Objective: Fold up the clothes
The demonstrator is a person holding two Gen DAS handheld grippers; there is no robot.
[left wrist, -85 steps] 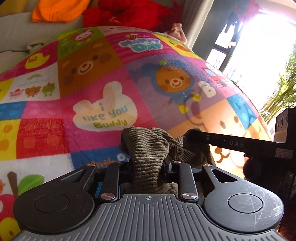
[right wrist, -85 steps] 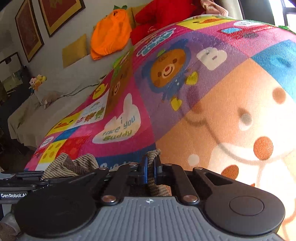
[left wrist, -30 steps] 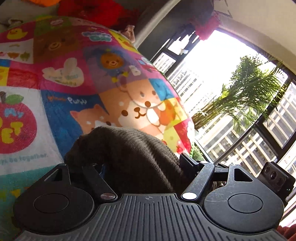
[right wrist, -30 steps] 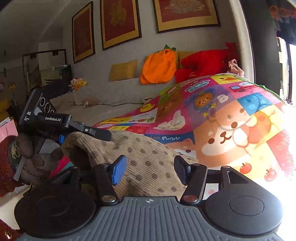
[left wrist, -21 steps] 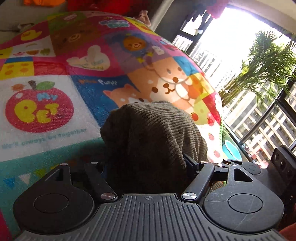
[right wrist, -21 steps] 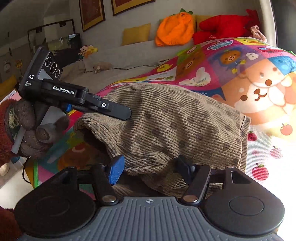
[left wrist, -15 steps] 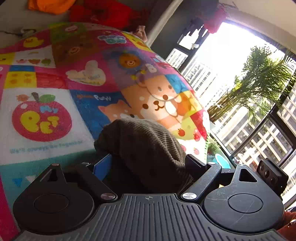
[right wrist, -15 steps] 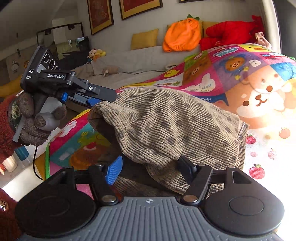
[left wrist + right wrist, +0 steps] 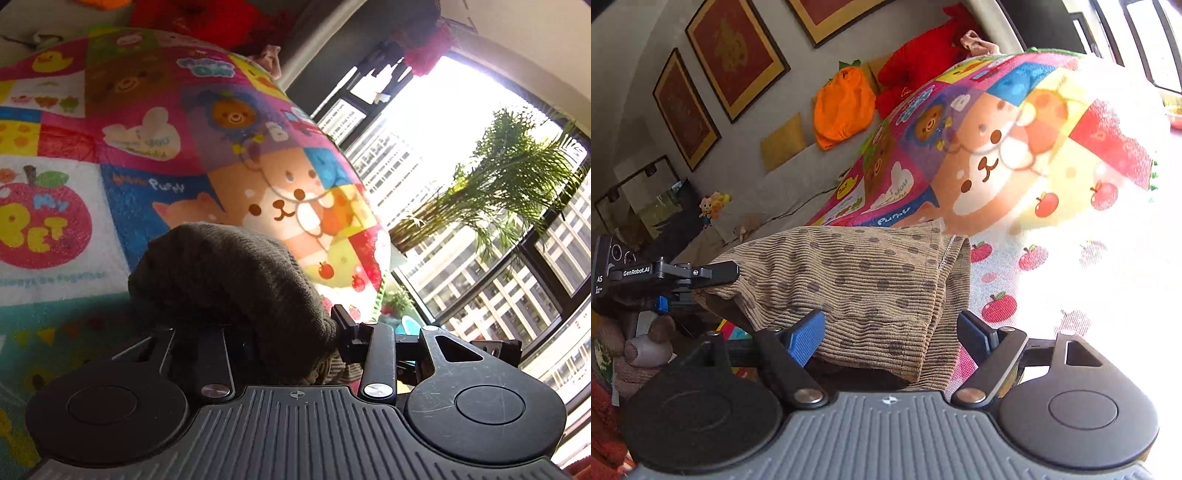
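A tan corduroy garment with dark dots [image 9: 857, 284] lies folded over near the front edge of a bright cartoon mat [image 9: 1015, 166]. My right gripper [image 9: 892, 325] straddles its near edge. Its jaws are opening: the blue pads [image 9: 809, 336] stand wide, and the right one is clear of the cloth. At the left, my left gripper [image 9: 720, 277] pinches the garment's lifted corner. In the left wrist view the garment [image 9: 229, 280] bulges up between the closing jaws of the left gripper [image 9: 258, 332] and hides the left finger.
A gloved hand [image 9: 639, 350] holds the left gripper. An orange cushion [image 9: 842, 107] and a red plush [image 9: 923, 59] sit on the grey sofa at the back, under framed pictures [image 9: 738, 55]. To the right stands a big window with a palm [image 9: 509, 184].
The left jaws have narrowed onto the bunched cloth. The right jaws have spread wider, and the right gripper has rolled and dropped lower. The garment now lies flatter on the mat.
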